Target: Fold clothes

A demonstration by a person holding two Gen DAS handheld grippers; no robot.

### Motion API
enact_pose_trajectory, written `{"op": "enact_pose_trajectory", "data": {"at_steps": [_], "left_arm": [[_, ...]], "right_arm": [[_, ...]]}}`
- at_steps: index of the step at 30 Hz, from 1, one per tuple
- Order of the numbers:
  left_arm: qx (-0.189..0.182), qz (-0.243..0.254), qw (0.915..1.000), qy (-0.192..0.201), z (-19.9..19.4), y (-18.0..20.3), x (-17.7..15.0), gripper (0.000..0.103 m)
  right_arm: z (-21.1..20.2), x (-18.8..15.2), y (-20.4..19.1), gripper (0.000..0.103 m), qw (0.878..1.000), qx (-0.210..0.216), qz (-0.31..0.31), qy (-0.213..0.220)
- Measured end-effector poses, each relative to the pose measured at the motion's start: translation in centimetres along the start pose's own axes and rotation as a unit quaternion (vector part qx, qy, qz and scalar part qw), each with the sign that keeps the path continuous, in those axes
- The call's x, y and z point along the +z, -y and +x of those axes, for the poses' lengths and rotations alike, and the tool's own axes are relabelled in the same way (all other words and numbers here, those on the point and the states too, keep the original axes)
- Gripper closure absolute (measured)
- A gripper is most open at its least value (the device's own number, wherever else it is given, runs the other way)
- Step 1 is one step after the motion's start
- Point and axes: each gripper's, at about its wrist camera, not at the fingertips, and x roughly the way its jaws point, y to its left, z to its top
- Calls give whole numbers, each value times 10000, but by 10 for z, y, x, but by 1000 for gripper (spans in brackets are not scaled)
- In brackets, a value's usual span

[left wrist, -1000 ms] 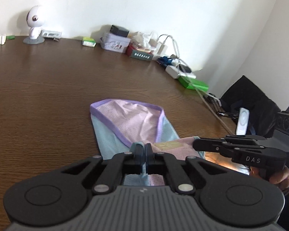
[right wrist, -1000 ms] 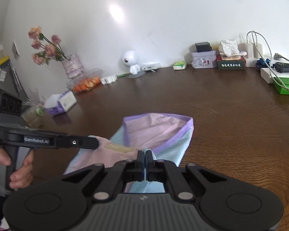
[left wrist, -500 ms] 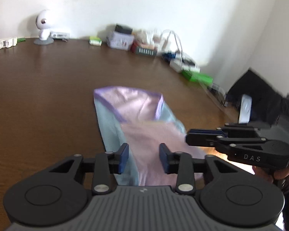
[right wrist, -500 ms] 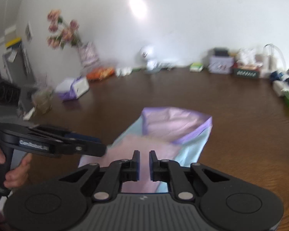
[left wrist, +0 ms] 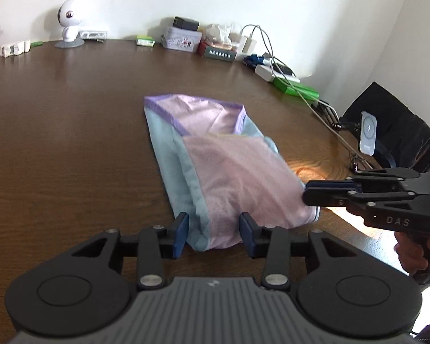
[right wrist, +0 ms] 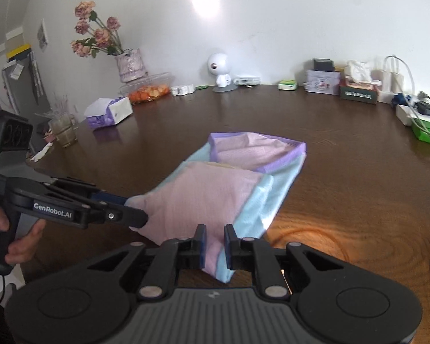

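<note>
Folded garment (left wrist: 215,160) lies between parted fingers (left wrist: 180,235).

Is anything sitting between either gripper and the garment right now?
Nothing visible. The folded pink and blue garment lies on bare table, its near edge between the parted jaws of both the left gripper and right gripper, which have just been opening. The clutter stays along the far wall.
</note>
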Motion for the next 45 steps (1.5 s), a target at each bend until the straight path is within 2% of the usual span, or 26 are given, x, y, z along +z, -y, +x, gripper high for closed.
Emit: {"op": "enact_pose_trajectory", "data": {"at_steps": [2, 4, 8, 9, 10, 11, 12, 19, 21, 23, 25, 26, 28, 31, 33, 35, 38, 39, 40, 41, 42, 43, 45], "left_arm": [[-107, -65, 9999, -26, -2, -3, -1, 76], [-162, -71, 9998, -27, -5, -7, -3, 75], [-249, -15, 9997, -64, -9, -11, -7, 77], [-281, 5, 9996, -65, -8, -11, -7, 87], [-354, 18, 9994, -61, -7, -12, -6, 93], [-406, -25, 9991, -74, -5, -14, -6, 96], [-436, -102, 9989, -109, -3, -16, -5, 99], [-539, -184, 9980, -274, -14, -19, -11, 101], [-505, -169, 9980, -336, -17, -18, -14, 96], [-442, -250, 9983, -295, -25, -19, -13, 95], [-487, -388, 9980, -85, -36, -19, -7, 86], [-503, -433, 9978, 12, -36, -18, -2, 78], [-479, -430, 9979, 90, -29, -13, 6, 76], [-308, -201, 9992, -177, -8, -5, 6, 80], [-251, -109, 9992, -287, 1, -4, 5, 79], [-320, -191, 9990, -246, -5, -14, 3, 76], [-381, -420, 9984, 5, -15, -34, 20, 57], [-415, -571, 9974, 141, -16, -42, 30, 44], [-414, -721, 9961, 283, -13, -51, 43, 36], [-285, -827, 9953, 409, -7, -58, 57, 33], [-4, -887, 9948, 491, 3, -63, 71, 33], [313, -907, 9941, 514, 15, -65, 84, 33], [622, -913, 9925, 529, 39, -66, 105, 36]], "right_arm": [[-6, -7, 7, 80, 9998, 55, 206, 34], [-11, -12, 12, 76, 9994, 157, 292, 16], [-13, -21, 8, 75, 9996, 265, -5, 56], [-12, -22, 7, 76, 9995, 303, -53, 93], [-6, -20, 7, 78, 9994, 331, -48, 63], [0, -20, 8, 96, 9995, 329, -37, -9], [5, -19, 9, 101, 9995, 306, -41, -69], [-6, -16, 22, 102, 9987, 421, 61, -267], [-9, -18, 23, 101, 9987, 368, 123, -342], [-17, -17, 20, 95, 9992, 299, 19, -276], [-30, -10, 17, 93, 9997, 239, -60, -4], [-30, -6, 15, 92, 9996, 252, -91, 129], [-29, 3, 10, 92, 9987, 284, -151, 391], [1, 6, 6, 92, 9995, 225, -228, 68], [15, -2, 7, 93, 9992, 114, -316, -218], [8, -3, 13, 86, 9996, 113, -207, -142], [6, 18, 30, 74, 9999, -86, -51, 27], [8, 28, 36, 72, 9997, -200, -11, 101], [10, 38, 43, 69, 9993, -315, 29, 176], [11, 48, 50, 67, 9987, -429, 69, 251], [13, 58, 56, 66, 9979, -544, 109, 325], [27, 66, 62, 66, 9976, -624, 170, 242], [57, 82, 73, 66, 9965, -779, 296, 42]]}}
